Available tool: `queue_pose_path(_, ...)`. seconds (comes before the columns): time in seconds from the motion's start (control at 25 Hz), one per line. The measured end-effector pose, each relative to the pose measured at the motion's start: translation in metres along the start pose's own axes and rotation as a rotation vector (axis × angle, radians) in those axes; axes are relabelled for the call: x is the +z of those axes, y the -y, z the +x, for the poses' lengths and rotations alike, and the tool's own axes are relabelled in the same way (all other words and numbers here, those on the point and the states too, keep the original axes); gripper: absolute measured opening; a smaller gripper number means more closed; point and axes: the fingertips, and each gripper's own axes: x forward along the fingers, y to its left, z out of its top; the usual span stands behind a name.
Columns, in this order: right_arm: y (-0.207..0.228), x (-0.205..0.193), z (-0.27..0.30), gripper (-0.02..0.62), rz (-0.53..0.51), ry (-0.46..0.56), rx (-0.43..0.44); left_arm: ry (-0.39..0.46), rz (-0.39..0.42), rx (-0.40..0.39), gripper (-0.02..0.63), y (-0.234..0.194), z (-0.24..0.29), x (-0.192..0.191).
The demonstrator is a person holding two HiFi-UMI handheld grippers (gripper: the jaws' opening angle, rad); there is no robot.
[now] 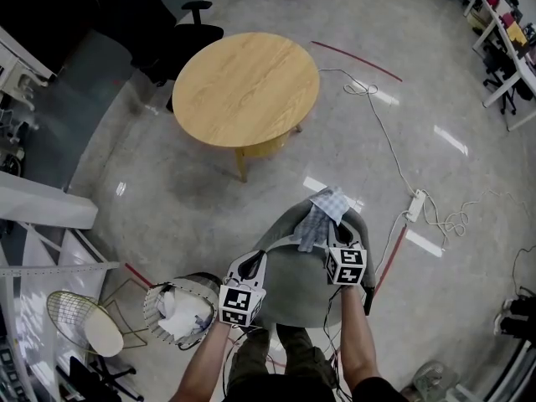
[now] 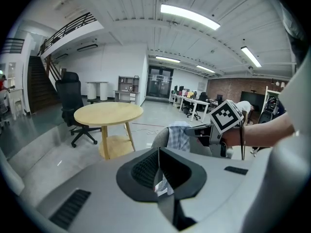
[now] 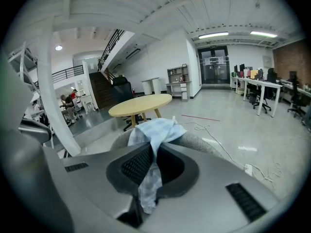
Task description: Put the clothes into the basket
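Observation:
A blue-and-white checked cloth (image 1: 322, 212) hangs over the back of a grey chair (image 1: 293, 287) right in front of me. My right gripper (image 1: 329, 234) is shut on it; in the right gripper view the cloth (image 3: 155, 130) runs down between the closed jaws of the right gripper (image 3: 154, 154). My left gripper (image 1: 249, 265) sits at the chair's left edge with its jaws together. In the left gripper view a small white scrap shows under the left gripper (image 2: 158, 166); what it is I cannot tell. A round basket (image 1: 151, 304) with white clothes inside stands on the floor at lower left.
A round wooden table (image 1: 245, 86) stands beyond the chair, with a black office chair (image 1: 180, 36) behind it. A power strip (image 1: 414, 205) and loose cables lie on the floor at right. A wire stool (image 1: 79, 321) stands left of the basket.

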Motion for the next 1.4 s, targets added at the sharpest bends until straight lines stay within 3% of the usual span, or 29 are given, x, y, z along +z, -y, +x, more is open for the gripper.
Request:
queue_pose_path(0.4, -0.009, 0.048, -0.023, 0.046, -0.012, 0.085, 0.017, 0.059, -0.003, 0.040, 0.015, -0.008, -0.030, 0.022)
queue_pose_path(0.68, -0.027, 0.099, -0.055, 0.046, -0.077, 0.187, 0.032, 0.110, -0.008, 0.085, 0.015, -0.017, -0.064, 0.034)
queue_pose_path(1.04, -0.073, 0.170, -0.110, 0.046, -0.160, 0.318, 0.085, 0.188, -0.031, 0.150, 0.015, -0.029, -0.119, 0.052)
queue_pose_path(1.4, -0.140, 0.211, -0.164, 0.046, -0.219, 0.426, 0.164, 0.279, 0.001, 0.270, 0.015, -0.051, -0.192, 0.065)
